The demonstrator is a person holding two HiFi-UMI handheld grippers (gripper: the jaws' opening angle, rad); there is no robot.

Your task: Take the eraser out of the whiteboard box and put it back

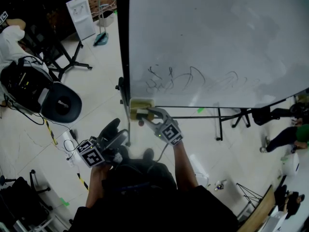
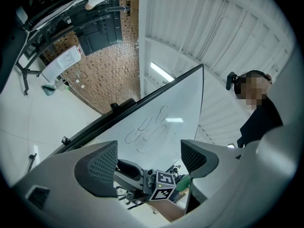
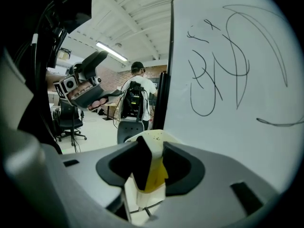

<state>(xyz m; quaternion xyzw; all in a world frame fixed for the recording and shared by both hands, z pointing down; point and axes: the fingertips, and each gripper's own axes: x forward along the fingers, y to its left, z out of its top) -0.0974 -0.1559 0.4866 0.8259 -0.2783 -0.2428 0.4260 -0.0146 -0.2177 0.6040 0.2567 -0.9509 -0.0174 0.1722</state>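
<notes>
The whiteboard (image 1: 217, 42) bears black scribbles. At its lower left corner hangs the yellowish whiteboard box (image 1: 141, 103). My right gripper (image 1: 150, 114) reaches into that box. In the right gripper view the cream and yellow eraser (image 3: 156, 175) fills the gap between the two dark pads of that gripper (image 3: 154, 163), which is shut on it. My left gripper (image 1: 115, 129) hangs lower left of the box, apart from it. Its jaws stand wide open with nothing between them (image 2: 149, 158).
A black office chair (image 1: 60, 103) stands on the floor to the left, beside a person in white (image 1: 9, 37). The whiteboard's stand legs (image 1: 219, 124) run under the board. More people (image 1: 285, 134) sit at the right edge.
</notes>
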